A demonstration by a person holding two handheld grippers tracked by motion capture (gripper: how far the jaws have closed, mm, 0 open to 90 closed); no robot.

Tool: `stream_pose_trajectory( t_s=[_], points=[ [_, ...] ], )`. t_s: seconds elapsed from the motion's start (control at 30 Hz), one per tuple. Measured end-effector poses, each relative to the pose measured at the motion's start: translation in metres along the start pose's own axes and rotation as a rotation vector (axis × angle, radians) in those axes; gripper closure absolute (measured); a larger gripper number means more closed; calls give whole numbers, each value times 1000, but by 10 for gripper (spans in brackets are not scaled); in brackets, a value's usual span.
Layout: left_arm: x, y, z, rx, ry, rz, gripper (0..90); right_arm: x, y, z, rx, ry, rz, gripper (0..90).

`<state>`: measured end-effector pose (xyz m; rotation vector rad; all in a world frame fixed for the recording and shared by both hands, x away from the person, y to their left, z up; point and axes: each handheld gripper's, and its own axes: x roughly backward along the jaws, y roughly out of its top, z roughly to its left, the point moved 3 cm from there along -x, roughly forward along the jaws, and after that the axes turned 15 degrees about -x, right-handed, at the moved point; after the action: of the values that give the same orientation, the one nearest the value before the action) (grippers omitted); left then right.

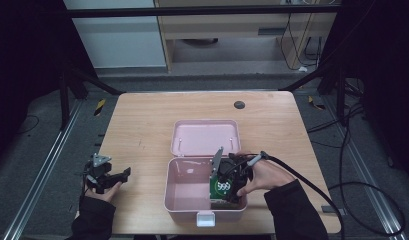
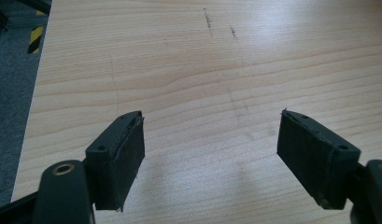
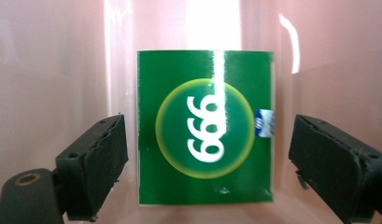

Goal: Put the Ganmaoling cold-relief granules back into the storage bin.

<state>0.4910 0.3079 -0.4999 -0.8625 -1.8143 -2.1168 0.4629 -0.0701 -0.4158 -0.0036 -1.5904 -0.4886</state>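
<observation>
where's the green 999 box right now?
High view: green box lies inside the open pink case, right end, under the right gripper, whose jaws stand apart on either side of it.

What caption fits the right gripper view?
Open fingers flank a green box inside the pink case.

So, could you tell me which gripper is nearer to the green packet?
The right. The right gripper is inside the pink box, its open jaws flanking the green packet without touching it. The left gripper hovers over bare table, well left of the box.
</observation>
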Motion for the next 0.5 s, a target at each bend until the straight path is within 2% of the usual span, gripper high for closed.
stream_pose_trajectory(
  t_s=[0.07, 0.2, 0.4, 0.5],
  points=[
    [0, 0, 0, -1, -3, 1, 229, 6, -1, -1, -15, -12, -26, 112],
    [0, 0, 0, -7, -6, 0, 239, 23, -1, -5, -42, -34, -130, 101],
    [1, 0, 0, -4, -6, -4, 256, 47, -8, -10, -81, -72, -214, 111],
    [1, 1, 0, -3, -4, -11, 258, 60, -14, -12, -97, -107, -254, 109]
  ],
)
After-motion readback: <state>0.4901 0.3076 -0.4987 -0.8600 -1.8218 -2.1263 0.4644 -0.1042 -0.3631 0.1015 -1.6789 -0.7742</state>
